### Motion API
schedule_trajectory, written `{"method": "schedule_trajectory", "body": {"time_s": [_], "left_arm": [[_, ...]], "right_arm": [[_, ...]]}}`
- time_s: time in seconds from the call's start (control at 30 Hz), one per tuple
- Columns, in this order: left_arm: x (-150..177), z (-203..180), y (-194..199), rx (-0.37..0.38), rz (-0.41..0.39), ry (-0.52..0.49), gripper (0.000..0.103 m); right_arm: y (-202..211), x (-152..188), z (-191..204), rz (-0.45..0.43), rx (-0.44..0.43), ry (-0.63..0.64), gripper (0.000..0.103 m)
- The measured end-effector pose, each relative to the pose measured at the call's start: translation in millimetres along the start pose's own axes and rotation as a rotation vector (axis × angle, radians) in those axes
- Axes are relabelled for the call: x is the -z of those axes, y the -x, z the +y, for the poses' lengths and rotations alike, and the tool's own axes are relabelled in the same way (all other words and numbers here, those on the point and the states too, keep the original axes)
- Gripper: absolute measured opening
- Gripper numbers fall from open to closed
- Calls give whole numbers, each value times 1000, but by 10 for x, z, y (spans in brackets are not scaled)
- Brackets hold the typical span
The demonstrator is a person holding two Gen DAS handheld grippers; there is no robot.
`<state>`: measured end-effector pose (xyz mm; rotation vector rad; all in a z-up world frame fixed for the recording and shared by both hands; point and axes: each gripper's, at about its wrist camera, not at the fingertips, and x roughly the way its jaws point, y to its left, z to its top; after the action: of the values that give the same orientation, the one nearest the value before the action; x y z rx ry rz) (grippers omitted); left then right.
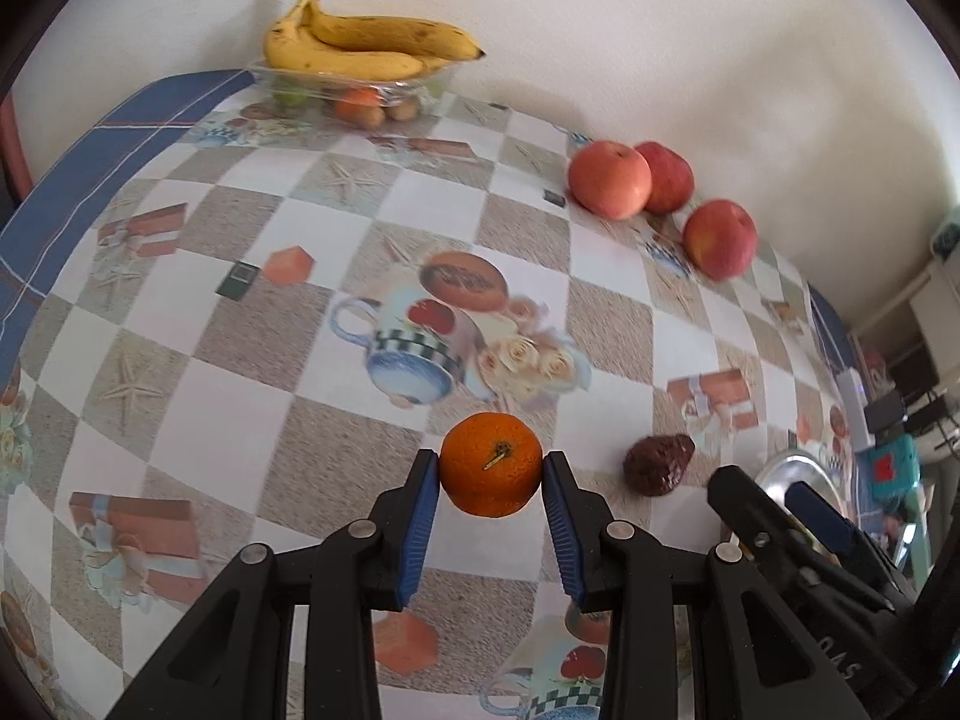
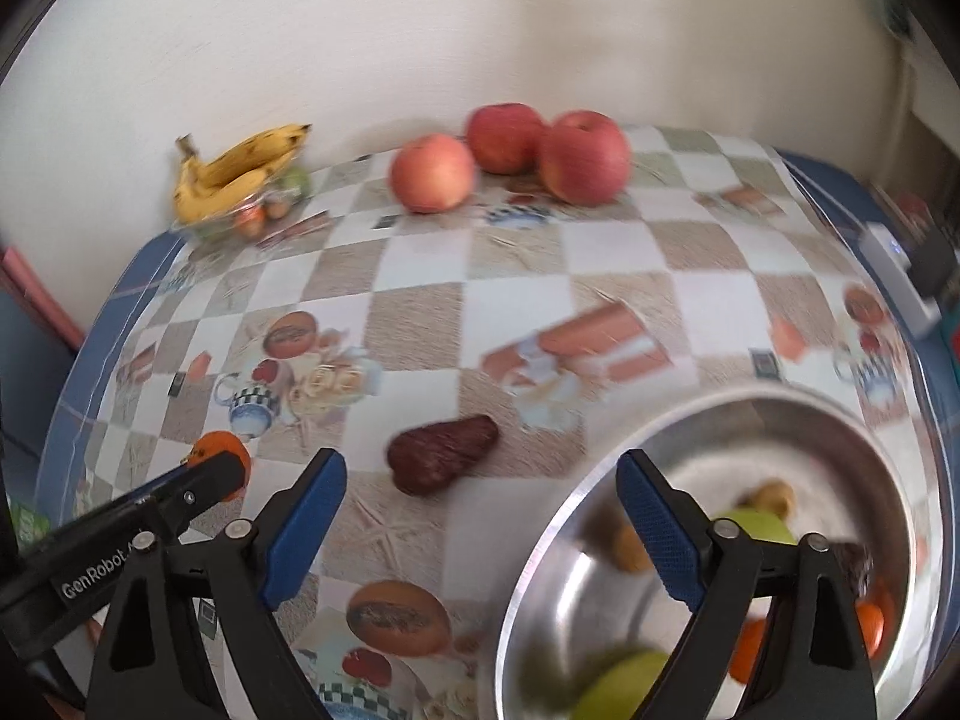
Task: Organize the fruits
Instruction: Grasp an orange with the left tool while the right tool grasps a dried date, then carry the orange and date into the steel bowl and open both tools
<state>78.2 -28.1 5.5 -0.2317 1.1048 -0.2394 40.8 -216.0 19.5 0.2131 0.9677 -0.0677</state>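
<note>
My left gripper (image 1: 491,471) is shut on an orange (image 1: 491,463), its blue pads pressing both sides, low over the checked tablecloth. A dark brown wrinkled fruit (image 1: 658,463) lies just right of it, also seen in the right wrist view (image 2: 441,461). My right gripper (image 2: 480,468) is open and holds nothing; it hovers between that dark fruit and a steel bowl (image 2: 750,399) with green, orange and brown fruits inside. Three red apples (image 1: 609,179) sit by the wall. Bananas (image 1: 360,45) rest on a clear tray (image 1: 414,87) of small fruits at the far left corner.
The white wall runs along the table's far side. The blue table border (image 1: 72,198) marks the left edge. A white power strip (image 2: 894,276) lies at the right edge. Open tablecloth (image 1: 288,312) lies between the tray, the apples and the grippers.
</note>
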Motion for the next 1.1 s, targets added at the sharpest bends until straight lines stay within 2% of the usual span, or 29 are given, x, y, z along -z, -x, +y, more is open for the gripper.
{"method": "schedule_trajectory", "body": {"time_s": [0.13, 0.23, 0.4, 0.5, 0.6, 0.67, 0.9, 1.1], "left_arm": [[-28, 100, 7, -6, -3, 38, 38], [-47, 160, 6, -10, -5, 61, 38], [-52, 214, -12, -5, 5, 79, 38], [-51, 218, -27, -1, 11, 83, 38], [-52, 223, -38, 0, 16, 85, 38], [-55, 232, -44, 0, 19, 87, 38], [-52, 245, -56, 0, 31, 105, 38], [-43, 169, 34, 16, 20, 105, 38]], "right_arm": [[-114, -29, 124, 18, 0, 55, 81], [-248, -30, 158, 54, 10, 78, 71], [-451, -23, 169, 98, 24, 97, 71], [-526, -35, 167, 108, 30, 99, 65], [-562, -45, 181, 105, 35, 105, 64], [-573, -51, 193, 107, 27, 104, 58], [-526, -39, 206, 111, 6, 89, 57], [-245, -30, 192, 89, -28, 45, 57]]}}
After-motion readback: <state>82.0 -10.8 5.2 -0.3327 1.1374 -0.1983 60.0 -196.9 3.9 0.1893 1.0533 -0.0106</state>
